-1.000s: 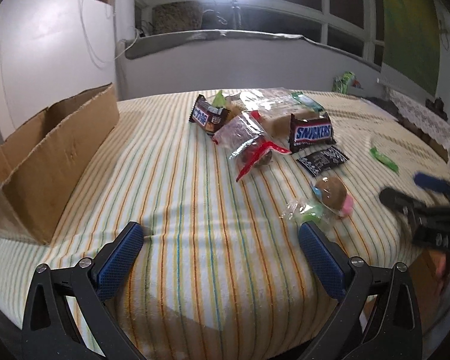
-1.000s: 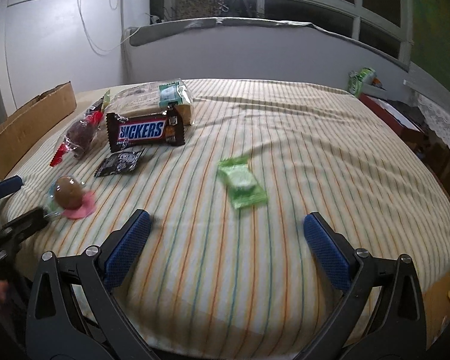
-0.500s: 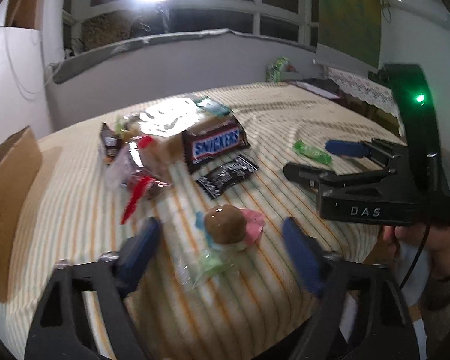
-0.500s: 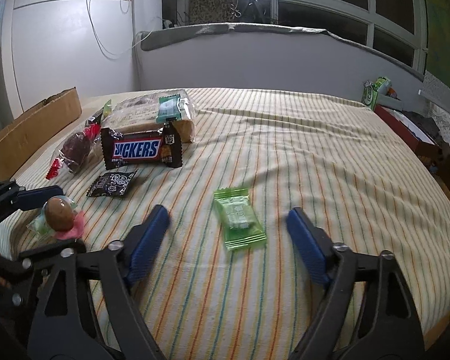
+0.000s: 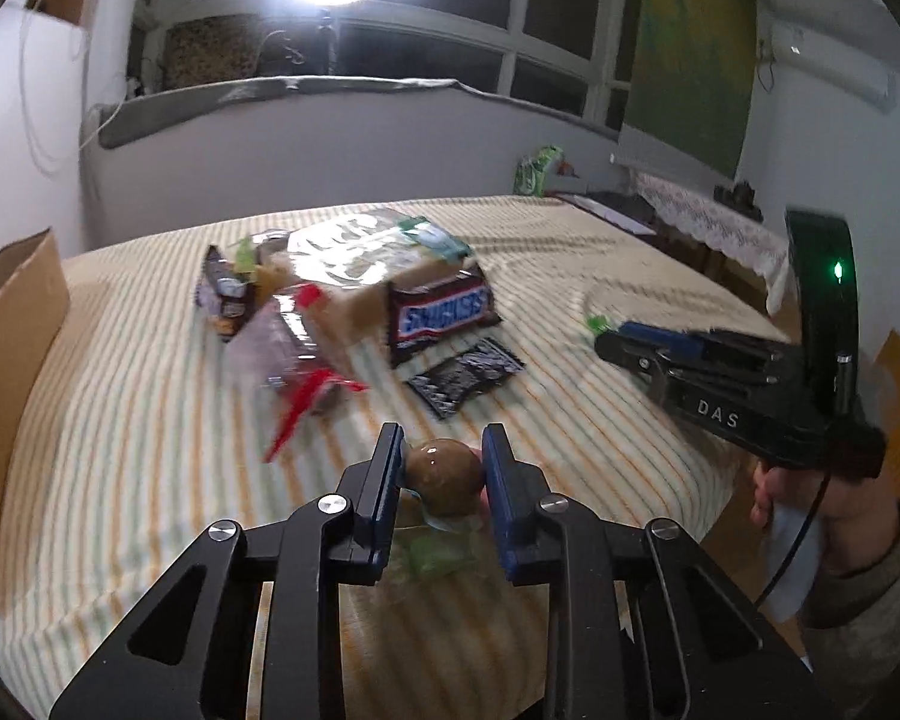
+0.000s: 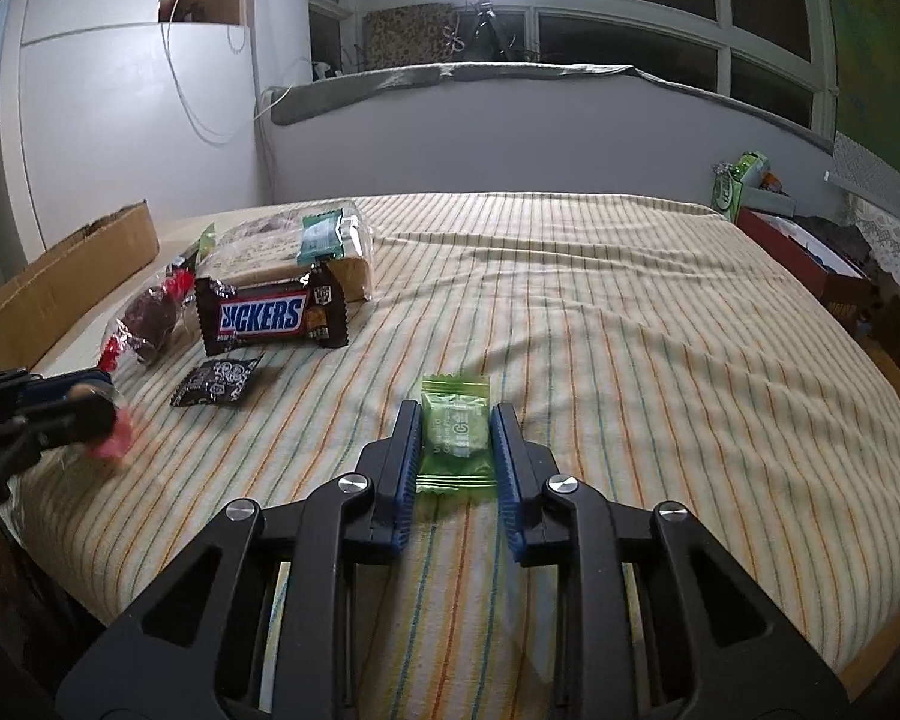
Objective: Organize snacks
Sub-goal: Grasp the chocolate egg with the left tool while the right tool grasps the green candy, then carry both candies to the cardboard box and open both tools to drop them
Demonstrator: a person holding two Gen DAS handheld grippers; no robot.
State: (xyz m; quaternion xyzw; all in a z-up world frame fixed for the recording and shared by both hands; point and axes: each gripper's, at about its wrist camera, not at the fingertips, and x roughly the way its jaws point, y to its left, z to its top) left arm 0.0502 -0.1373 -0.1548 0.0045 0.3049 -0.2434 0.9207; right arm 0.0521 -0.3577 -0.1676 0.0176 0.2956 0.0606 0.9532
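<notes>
The left gripper [image 5: 442,468] has its blue pads pressed onto a round brown chocolate ball [image 5: 444,476] in clear wrap, near the front edge of the striped tablecloth [image 5: 150,420]. The wrap's green and pink ends are mostly hidden beneath the fingers; whether the ball is touching the cloth cannot be told. From the right wrist this gripper is cut off at the left border and blurred, with only a pink smear of wrapper showing.

The right gripper [image 6: 456,438] has its fingers closed against both sides of a green packet [image 6: 455,437] lying flat on the cloth; the packet's print is too small to read. In the left view the packet is almost wholly hidden behind the right tool's fingers, leaving a green corner.

Farther back sit a Snickers bar [image 6: 270,315], partly overlapping a large clear bag [image 6: 288,252] whose contents are blurred by glare, a small black sachet [image 6: 219,384] just in front of the bar, and a clear pouch with red ends [image 6: 150,318] to its left. A cardboard box [image 5: 6,372] stands at the left edge, cut off by the frame
</notes>
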